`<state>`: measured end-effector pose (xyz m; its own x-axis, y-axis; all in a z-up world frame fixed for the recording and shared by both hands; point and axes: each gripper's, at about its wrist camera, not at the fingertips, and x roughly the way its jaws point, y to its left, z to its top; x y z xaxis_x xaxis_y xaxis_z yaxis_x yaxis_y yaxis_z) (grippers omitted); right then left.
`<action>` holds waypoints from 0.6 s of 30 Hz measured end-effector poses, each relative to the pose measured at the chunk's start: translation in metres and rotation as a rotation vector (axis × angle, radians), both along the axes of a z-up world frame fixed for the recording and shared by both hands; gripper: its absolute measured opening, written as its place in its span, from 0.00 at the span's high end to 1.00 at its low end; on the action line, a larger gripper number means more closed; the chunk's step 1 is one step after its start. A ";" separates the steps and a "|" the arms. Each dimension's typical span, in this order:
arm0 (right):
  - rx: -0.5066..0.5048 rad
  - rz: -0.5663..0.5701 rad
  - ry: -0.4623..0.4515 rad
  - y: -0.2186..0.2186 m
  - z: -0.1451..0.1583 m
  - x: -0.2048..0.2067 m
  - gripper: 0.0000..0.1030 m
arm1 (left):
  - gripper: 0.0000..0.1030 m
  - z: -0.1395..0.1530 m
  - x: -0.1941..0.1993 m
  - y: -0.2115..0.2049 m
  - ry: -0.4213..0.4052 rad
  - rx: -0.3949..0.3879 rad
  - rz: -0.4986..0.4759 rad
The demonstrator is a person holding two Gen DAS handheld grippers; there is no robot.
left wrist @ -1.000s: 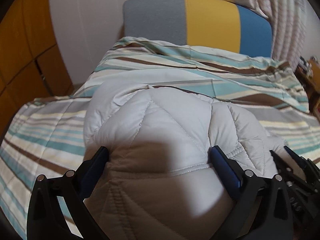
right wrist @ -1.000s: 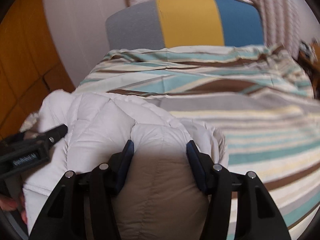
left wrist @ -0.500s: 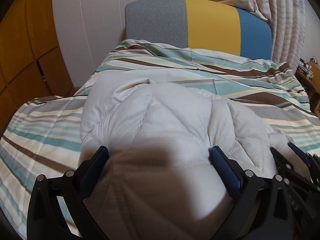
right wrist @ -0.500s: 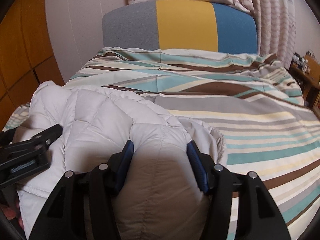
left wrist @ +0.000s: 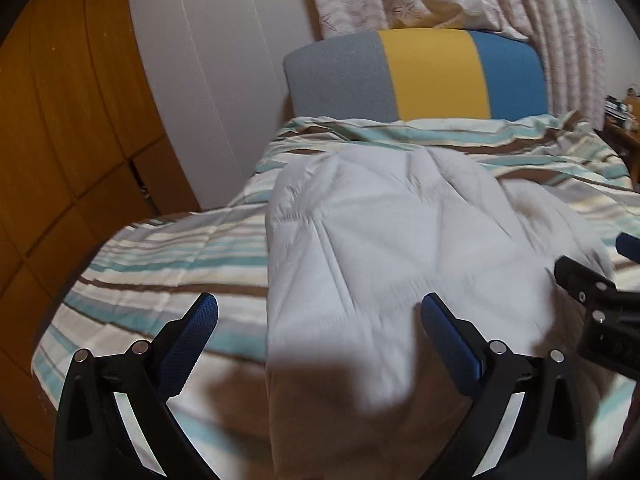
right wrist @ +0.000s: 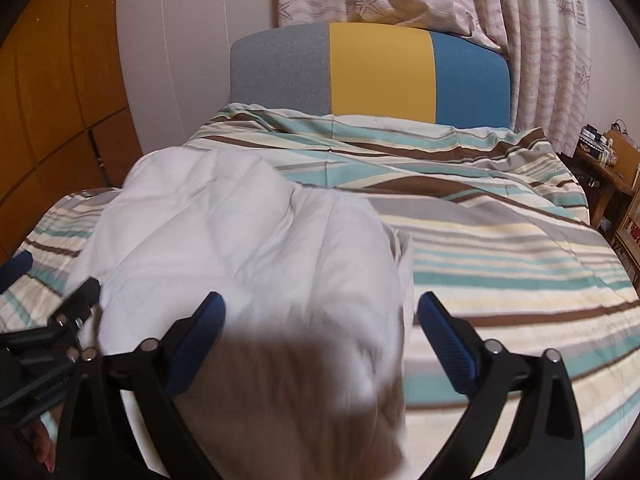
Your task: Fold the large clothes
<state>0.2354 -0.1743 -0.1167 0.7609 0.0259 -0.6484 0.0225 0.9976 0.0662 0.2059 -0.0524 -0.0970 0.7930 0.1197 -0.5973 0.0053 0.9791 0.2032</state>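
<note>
- My right hand-held gripper (right wrist: 320, 330) has just been opening; its jaws stand wide, with the white padded jacket (left wrist: 384, 264) lying between them, unpinched.
- My left hand-held gripper (left wrist: 320, 328) gapes too, nothing clamped.
- The jacket rests folded on the striped bed (right wrist: 500, 248).
- Risk: the puffy filling may spring the fold open, or a pad could snag fabric.

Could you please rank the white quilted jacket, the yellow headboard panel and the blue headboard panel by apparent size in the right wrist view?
1. white quilted jacket, though it lies nearest the camera.
2-3. yellow headboard panel and blue headboard panel: too alike to rank.
</note>
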 end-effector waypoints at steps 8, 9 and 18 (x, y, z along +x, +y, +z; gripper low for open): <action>0.019 -0.014 0.009 -0.001 0.010 -0.071 0.02 | 0.03 0.006 -0.065 0.037 0.046 -0.171 0.067; 0.024 -0.019 0.006 -0.001 0.011 -0.081 0.02 | 0.03 0.009 -0.075 0.040 0.032 -0.175 0.076; 0.053 0.015 -0.002 0.016 0.021 -0.137 0.02 | 0.03 0.026 -0.135 0.053 -0.047 -0.119 0.096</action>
<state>0.0982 -0.1583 -0.0952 0.7617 0.0713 -0.6440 0.0077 0.9929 0.1190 0.0707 0.0009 -0.0711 0.8086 0.1268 -0.5746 -0.0959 0.9918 0.0840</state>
